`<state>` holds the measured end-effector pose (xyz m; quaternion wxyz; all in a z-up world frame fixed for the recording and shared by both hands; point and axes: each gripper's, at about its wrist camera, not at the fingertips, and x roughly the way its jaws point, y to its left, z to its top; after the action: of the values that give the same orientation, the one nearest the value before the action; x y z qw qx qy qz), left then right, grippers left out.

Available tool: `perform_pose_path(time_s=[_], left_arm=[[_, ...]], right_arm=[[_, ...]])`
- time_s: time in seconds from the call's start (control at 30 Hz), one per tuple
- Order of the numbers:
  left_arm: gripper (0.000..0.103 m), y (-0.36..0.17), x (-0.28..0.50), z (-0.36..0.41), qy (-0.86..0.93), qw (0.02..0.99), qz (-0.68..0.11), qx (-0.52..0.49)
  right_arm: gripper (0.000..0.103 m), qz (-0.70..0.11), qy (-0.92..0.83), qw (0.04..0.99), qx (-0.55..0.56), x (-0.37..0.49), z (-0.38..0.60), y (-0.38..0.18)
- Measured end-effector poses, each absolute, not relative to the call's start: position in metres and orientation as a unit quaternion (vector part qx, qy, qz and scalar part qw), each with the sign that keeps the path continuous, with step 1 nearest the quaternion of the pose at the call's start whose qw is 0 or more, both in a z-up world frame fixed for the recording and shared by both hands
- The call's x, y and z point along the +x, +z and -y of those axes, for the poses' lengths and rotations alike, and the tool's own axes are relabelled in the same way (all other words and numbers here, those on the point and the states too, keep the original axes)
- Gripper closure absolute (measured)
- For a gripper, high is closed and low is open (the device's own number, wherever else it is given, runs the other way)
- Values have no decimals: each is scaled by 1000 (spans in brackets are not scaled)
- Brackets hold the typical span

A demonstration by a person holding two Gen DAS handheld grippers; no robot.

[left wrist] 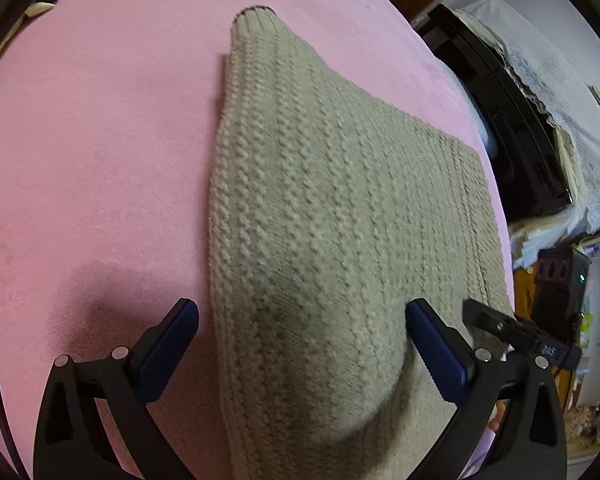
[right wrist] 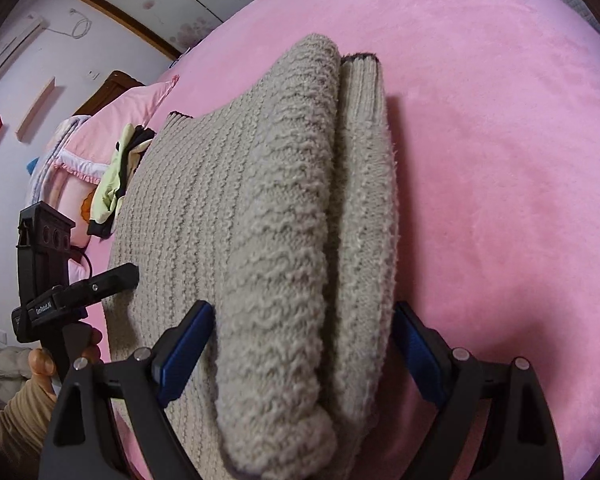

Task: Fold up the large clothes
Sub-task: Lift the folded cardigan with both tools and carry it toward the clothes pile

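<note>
A beige knit sweater (left wrist: pixel 340 208) lies on the pink bed cover (left wrist: pixel 80 160), partly folded, its dark-trimmed cuff at the far end. My left gripper (left wrist: pixel 302 314) is open, its jaws wide on both sides of a raised fold at the sweater's near edge. In the right wrist view the sweater (right wrist: pixel 236 208) has a folded sleeve ridge running away from me. My right gripper (right wrist: pixel 302 314) is open and straddles that ridge. The other gripper shows at the left edge of the right wrist view (right wrist: pixel 84 288) and at the right edge of the left wrist view (left wrist: pixel 512 328).
Pink pillows (right wrist: pixel 112 120) and a yellow-black garment (right wrist: pixel 116 172) lie at the bed's far left. A black cabinet (left wrist: pixel 500 120) with a white lace cover (left wrist: pixel 560 80) stands beside the bed on the right. The bed cover (right wrist: pixel 500 160) extends wide to the right.
</note>
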<state>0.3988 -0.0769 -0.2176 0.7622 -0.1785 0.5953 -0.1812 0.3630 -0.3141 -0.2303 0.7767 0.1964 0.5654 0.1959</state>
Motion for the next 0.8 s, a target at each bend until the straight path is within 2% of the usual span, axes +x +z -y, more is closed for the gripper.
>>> perform_pose_path(time_s=[0.2,0.27,0.43,0.53,0.8], left_arm=[[0,-215,387,96,-212,762,-602,-114],[0,-219,390,97,-212,758,-605,-122],[0,-238,398,92,-224,734,-620,-160],[0,-238,399,96,-225,740,-617,-149],[0,-235,410,118,-216,742,-620,-135]], right_arm=[[13,-566,222,768,202,365,311,-235],[14,-565,226,768,198,366,307,-237],[24,-561,233,771,190,368,298,-237],[28,-559,237,771,192,368,297,-237],[25,-563,230,767,204,374,298,-242]])
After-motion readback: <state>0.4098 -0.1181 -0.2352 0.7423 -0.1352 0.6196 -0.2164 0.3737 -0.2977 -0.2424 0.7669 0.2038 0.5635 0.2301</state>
